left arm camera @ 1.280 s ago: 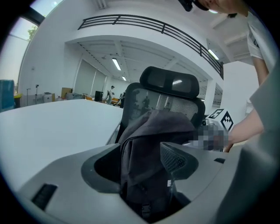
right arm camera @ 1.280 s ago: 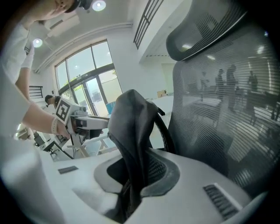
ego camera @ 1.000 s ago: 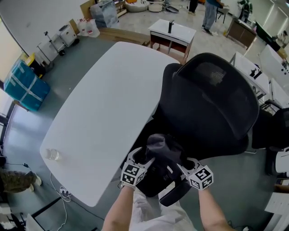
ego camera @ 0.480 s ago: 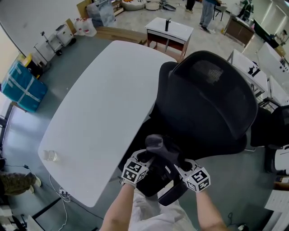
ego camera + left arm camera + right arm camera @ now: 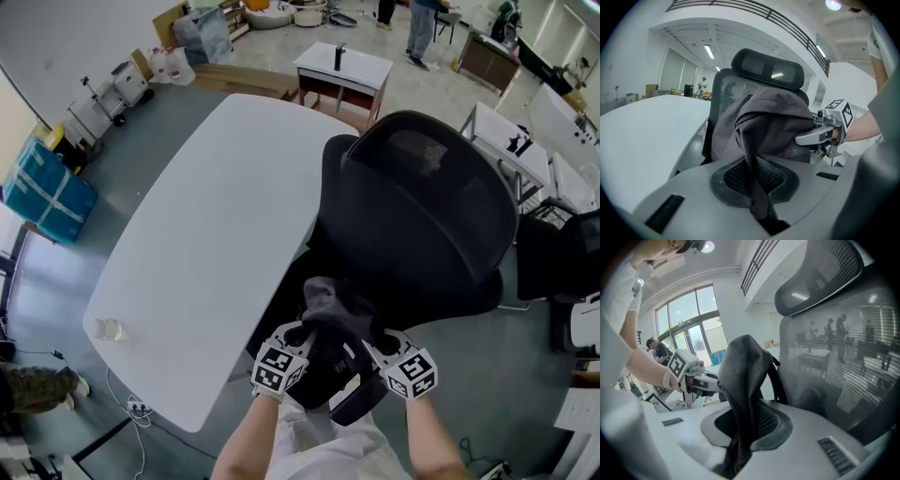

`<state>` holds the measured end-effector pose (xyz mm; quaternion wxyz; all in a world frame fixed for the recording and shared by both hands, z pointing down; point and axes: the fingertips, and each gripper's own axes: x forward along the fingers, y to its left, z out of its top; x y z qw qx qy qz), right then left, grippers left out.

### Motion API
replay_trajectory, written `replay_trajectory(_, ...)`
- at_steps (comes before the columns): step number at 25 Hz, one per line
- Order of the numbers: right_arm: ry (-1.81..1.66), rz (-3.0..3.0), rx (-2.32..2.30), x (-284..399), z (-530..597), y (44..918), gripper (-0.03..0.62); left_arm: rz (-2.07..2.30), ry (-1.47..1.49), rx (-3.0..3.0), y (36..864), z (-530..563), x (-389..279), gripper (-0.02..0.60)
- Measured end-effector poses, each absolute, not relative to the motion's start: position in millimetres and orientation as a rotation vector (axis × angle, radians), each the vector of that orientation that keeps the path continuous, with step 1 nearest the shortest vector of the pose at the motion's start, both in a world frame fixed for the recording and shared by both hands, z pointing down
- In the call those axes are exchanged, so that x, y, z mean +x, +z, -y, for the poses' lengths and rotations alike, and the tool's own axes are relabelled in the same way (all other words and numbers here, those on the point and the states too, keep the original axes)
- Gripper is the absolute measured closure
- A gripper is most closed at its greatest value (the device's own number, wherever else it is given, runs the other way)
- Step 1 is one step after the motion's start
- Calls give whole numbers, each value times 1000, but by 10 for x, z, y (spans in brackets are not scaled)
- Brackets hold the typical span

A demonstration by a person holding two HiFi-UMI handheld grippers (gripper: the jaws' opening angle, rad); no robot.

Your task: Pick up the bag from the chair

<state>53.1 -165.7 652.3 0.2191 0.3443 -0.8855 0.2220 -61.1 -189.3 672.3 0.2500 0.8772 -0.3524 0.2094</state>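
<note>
Gripping the bag point(image 5: 333, 302) from either side with left tool point(image 5: 302, 334) and right tool point(image 5: 372, 349), each closed on a fold; bunched upright between them at the chair point(image 5: 422, 216) front edge, equally near both

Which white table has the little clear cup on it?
The big oval table next to the black chair; the cup sits near its edge. The small table farther back holds only a dark upright thing.

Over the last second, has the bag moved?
No, not noticeably. Against the table's near edge, the bag keeps its place in the head view, with the left hand-held gripper and the right hand-held gripper shut on it.
</note>
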Motion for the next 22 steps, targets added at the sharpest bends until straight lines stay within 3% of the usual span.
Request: replay_trajectory(22,289,2643,1182,637,1906,4606,543,1095,280,2664,4587,2155,-554,546)
